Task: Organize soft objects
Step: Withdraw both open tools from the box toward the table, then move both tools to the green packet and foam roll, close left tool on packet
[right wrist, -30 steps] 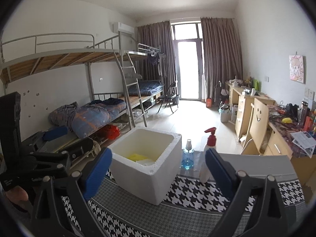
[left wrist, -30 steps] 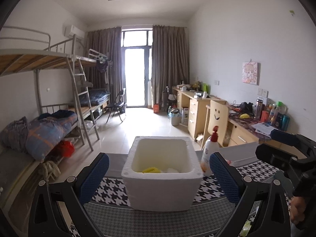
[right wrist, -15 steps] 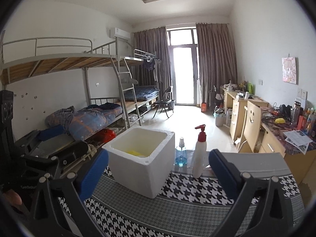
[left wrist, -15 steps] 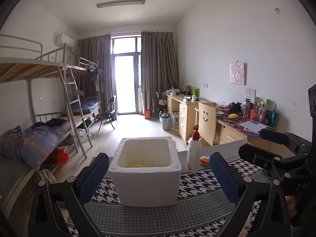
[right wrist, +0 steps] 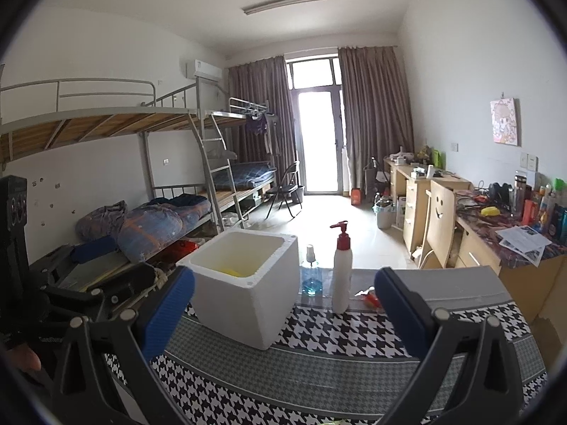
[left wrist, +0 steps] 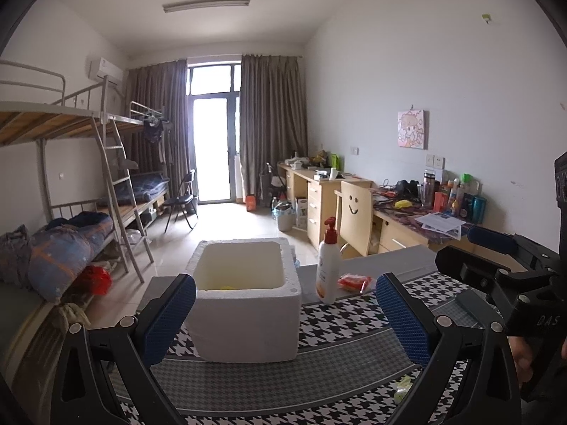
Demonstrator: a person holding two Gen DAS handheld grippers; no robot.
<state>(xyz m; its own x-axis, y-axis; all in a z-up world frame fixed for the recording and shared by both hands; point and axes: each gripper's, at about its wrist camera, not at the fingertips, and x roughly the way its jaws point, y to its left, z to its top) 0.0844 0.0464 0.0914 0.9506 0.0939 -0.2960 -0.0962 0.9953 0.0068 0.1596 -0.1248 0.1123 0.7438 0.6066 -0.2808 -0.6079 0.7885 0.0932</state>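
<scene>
My left gripper point(left wrist: 285, 313) and right gripper point(right wrist: 283, 313) gape wide, both empty. Ahead between my jaws, the foam box point(left wrist: 244, 301) holds a yellow item point(left wrist: 226, 287); a red packet point(left wrist: 354, 281) beyond my right-hand fingertip seems left to sort.

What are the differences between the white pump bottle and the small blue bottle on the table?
The white pump bottle is taller, opaque white, with a red pump head. The small blue bottle is much shorter, see-through with blue liquid, and has a pale, clear-looking top. The white pump bottle stands nearer the camera; the small blue bottle stands farther back, closer to the white foam box. Both stand upright on the table, right of the box.
</scene>
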